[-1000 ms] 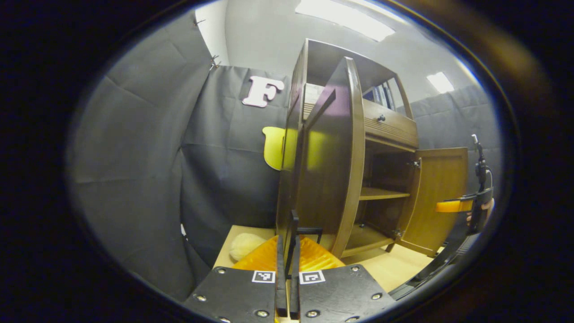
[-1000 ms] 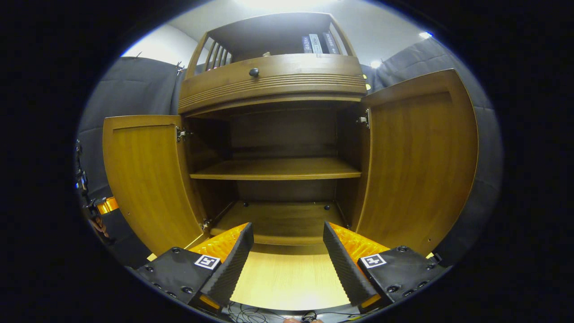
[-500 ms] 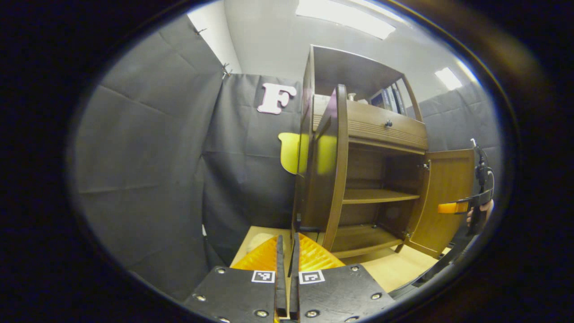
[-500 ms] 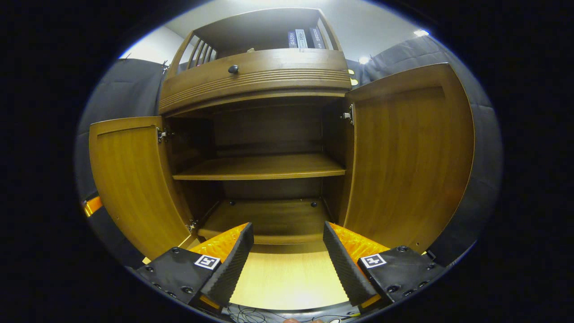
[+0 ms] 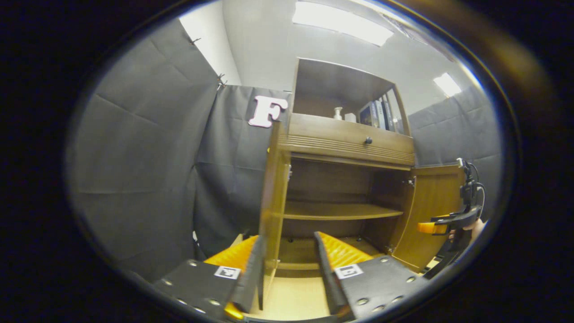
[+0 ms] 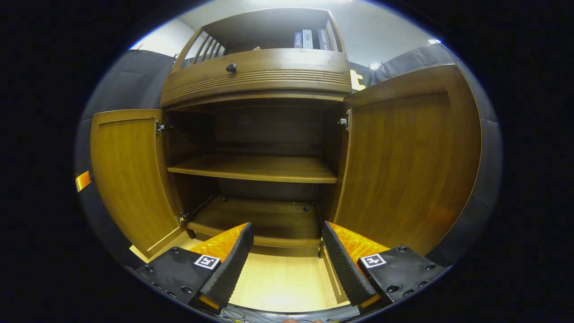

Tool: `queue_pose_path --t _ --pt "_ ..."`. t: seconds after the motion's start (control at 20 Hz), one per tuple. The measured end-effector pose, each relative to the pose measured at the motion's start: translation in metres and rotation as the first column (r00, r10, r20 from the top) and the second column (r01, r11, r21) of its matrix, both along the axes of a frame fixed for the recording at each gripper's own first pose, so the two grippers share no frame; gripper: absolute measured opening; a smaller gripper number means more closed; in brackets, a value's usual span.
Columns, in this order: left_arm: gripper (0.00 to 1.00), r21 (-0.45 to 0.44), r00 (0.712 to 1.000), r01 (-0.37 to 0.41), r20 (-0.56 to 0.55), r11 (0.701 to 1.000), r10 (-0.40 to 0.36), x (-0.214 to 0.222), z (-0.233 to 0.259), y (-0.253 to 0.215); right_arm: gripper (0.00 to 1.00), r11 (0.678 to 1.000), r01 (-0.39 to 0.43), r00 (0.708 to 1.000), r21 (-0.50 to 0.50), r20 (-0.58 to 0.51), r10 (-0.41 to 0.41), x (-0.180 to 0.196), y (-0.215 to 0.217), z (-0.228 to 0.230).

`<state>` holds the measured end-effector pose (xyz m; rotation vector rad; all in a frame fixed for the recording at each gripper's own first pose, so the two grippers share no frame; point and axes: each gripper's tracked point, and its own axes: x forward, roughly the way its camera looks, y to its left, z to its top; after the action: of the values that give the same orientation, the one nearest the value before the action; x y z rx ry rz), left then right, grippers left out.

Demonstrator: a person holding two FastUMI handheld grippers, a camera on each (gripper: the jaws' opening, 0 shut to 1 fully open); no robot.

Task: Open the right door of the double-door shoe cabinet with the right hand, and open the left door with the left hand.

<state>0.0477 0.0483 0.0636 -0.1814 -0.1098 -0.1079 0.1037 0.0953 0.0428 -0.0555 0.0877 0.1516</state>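
In the right gripper view, my shoe cabinet [image 6: 258, 80] stood with its left door [image 6: 130, 175] and right door [image 6: 403, 161] swung wide; I held my right gripper [image 6: 287, 255] and left gripper [image 5: 287, 269] spread apart, gripping nothing.

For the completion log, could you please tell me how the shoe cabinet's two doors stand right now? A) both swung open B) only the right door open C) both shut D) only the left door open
A: in the right gripper view the left door and the right door both stand swung out from the shoe cabinet, showing its bare shelf.
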Motion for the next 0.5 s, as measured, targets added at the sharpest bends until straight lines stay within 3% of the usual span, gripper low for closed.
queue_pose_path --t 0.2,0.35,0.45,0.5 --pt "0.94 0.008 0.999 -0.029 -0.014 1.000 0.029 0.006 0.002 -0.009 0.94 0.998 -0.057 0.998 0.021 0.002 0.057 -0.007 -0.010 0.001" --pt "0.94 -0.010 0.996 -0.084 -0.016 0.996 0.083 0.019 0.013 -0.013 0.98 0.994 -0.109 0.994 0.026 0.005 0.109 -0.015 -0.011 -0.004" --pt "0.94 -0.058 0.993 -0.115 -0.032 0.992 0.113 0.032 0.021 -0.017 0.93 0.990 -0.142 0.990 0.024 -0.002 0.142 -0.019 -0.010 -0.010" --pt "0.94 -0.089 0.989 -0.141 -0.047 0.986 0.137 0.039 0.024 -0.014 0.98 0.987 -0.159 0.987 0.029 0.003 0.159 -0.021 -0.009 -0.011"
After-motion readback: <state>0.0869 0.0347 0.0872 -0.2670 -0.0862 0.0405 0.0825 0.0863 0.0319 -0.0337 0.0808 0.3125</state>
